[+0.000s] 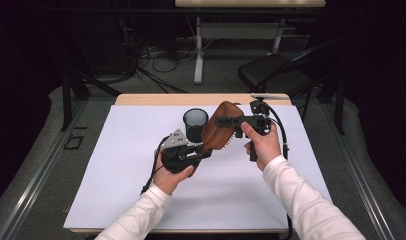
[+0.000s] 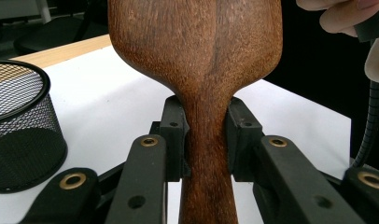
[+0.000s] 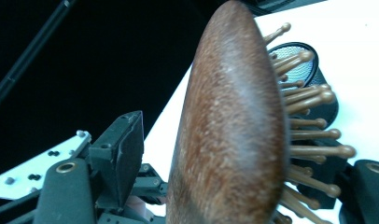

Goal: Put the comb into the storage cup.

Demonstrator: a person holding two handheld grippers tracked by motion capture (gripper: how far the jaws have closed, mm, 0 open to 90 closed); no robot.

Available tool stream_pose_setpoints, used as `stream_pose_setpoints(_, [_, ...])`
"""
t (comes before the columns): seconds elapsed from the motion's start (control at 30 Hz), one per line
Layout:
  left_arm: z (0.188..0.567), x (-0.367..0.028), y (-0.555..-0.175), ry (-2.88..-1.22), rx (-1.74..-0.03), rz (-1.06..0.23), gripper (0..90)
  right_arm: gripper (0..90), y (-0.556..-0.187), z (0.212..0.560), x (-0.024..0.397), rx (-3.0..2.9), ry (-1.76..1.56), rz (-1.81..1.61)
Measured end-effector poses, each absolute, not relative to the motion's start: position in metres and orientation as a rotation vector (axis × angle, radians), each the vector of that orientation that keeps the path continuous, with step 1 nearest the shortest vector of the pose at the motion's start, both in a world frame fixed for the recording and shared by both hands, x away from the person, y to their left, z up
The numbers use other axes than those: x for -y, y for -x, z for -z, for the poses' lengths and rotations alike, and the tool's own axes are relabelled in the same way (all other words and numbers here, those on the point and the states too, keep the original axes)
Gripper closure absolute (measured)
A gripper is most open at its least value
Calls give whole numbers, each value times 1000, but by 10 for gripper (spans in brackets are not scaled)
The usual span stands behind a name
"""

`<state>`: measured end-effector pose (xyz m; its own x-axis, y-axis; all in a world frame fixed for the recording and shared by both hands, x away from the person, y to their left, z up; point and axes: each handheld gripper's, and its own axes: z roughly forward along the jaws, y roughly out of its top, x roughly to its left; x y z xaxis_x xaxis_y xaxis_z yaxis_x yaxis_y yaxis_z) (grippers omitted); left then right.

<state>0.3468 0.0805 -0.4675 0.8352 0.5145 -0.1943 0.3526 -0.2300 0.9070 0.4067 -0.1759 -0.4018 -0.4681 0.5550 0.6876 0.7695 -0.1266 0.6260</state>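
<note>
We record two white long sleeves, reaching to the wrists. Left gripper point(image 1: 203, 150): black body, grey three-cornered plate on top dotted with small holes, black cable trailing from it. Its jaws in the left gripper view are matte black bars with brass-ringed rivet holes and plain screw holes, ending in blocky black pads. Right gripper point(image 1: 225, 120): black pistol-shaped handle, black ribbed cable looping from its rear. Its jaws carry the same brass-ringed holes and dark pads.

One hairbrush point(image 1: 219, 131), one mesh cup point(image 1: 195, 124), two tongs.
</note>
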Motion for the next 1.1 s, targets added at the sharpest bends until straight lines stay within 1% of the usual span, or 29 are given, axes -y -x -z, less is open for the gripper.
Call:
stream_pose_setpoints(0.23, [468, -80, -347, -1847, -655, -173, 721, 295, -407, 405, 179, 1881, 1510, 1659])
stream_pose_setpoints(0.47, [467, -81, -347, -1842, -653, -180, 721, 365, -407, 407, 181, 1847, 1525, 1675])
stream_pose_setpoints(0.6, [468, -80, -347, -1847, -650, -179, 721, 380, -407, 409, 182, 1815, 1538, 1675])
stream_pose_setpoints(0.8, [469, -80, -347, -1851, -648, -178, 721, 441, -408, 414, 186, 1767, 1560, 1665])
stream_pose_setpoints(1.1, [469, -80, -347, -1851, -648, -181, 721, 450, -408, 414, 186, 1754, 1562, 1665])
